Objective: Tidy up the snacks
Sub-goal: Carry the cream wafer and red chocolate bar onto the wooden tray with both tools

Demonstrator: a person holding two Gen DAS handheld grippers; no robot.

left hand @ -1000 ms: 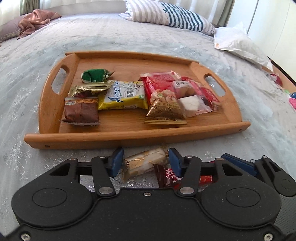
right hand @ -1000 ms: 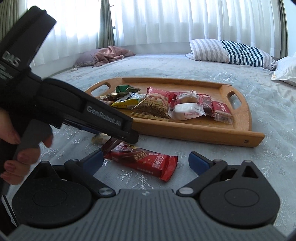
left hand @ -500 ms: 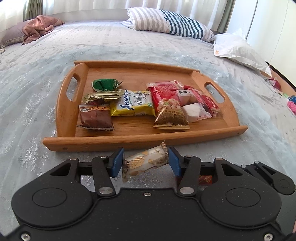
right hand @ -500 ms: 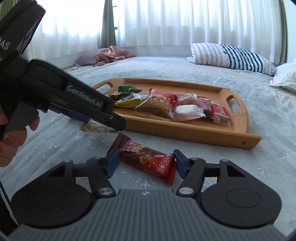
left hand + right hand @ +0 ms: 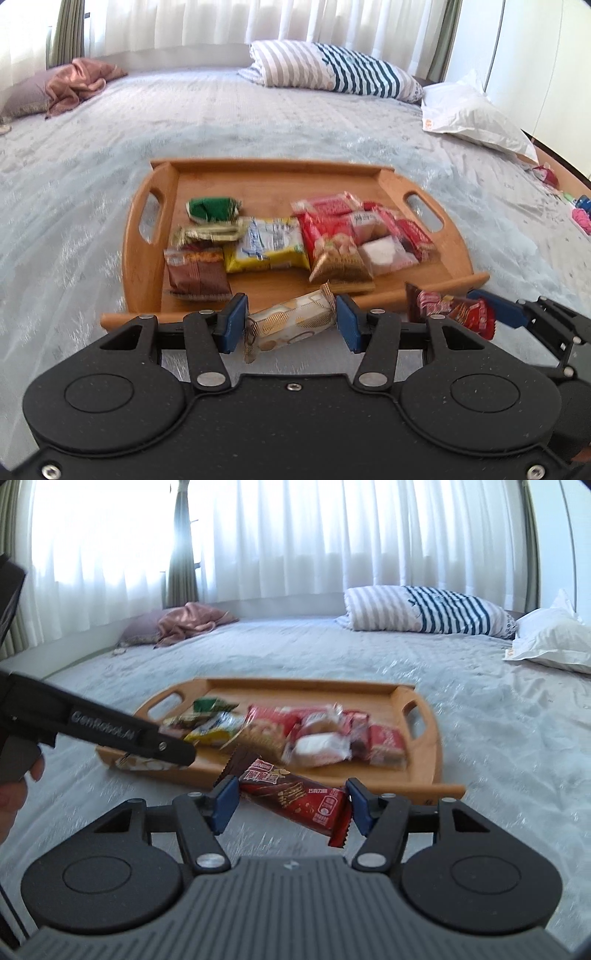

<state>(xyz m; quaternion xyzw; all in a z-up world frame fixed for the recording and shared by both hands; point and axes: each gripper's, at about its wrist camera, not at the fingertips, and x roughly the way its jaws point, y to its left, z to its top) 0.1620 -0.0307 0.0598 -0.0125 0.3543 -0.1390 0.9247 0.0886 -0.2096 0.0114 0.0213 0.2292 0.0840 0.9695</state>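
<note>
The cream-and-gold snack packet (image 5: 290, 323) sits crosswise between the blue pads of the left tongs (image 5: 291, 322), pinched at its two ends, so its long axis runs side to side, roughly along the near rim of the wooden tray (image 5: 147, 258). It hangs clear of the bed (image 5: 92, 184), just short of that rim and level with the tray's middle.

To its right, the red wafer bar (image 5: 295, 797) is gripped the same way by the right tongs (image 5: 290, 803), long axis across the jaws, one crimped end poking past the right pad. Those jaws have just been closing and now press the wrapper from both sides. This bar also hangs just before the near rim, toward the tray's right corner.

From both tongs the tray lies straight ahead and slightly below. Its near strip of bare wood, in front of the brown packet (image 5: 195, 275) and the gold one (image 5: 340, 266), looks like the open landing place. The left tongs seem nearer to it; the right pair would have to clear the heaped red packets (image 5: 325, 734) on the tray's right half.
</note>
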